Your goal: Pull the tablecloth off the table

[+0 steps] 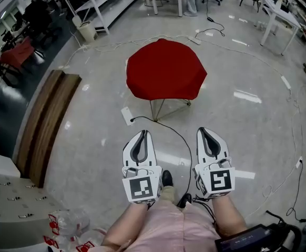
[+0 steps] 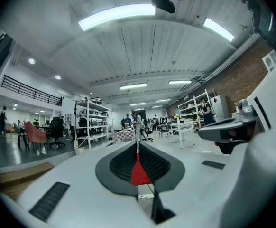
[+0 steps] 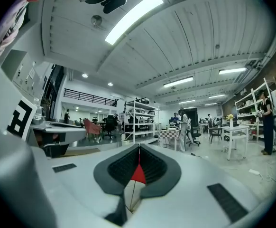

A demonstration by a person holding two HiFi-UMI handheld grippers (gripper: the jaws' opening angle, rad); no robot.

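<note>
We hold the left gripper [image 1: 142, 135] with its jaws together, empty. The red tablecloth [image 1: 166, 70] covers the table [image 1: 159, 109] well ahead of both jaw pairs, apart from them. The right gripper [image 1: 205, 132] also has its jaws together, empty.

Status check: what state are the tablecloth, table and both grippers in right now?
tablecloth: draped over the table, covering its whole top, untouched.
table: upright, only its legs showing.
left gripper: shut, empty, short of the table.
right gripper: shut, empty, short of the table.
cable: loose on the floor before the table.
</note>
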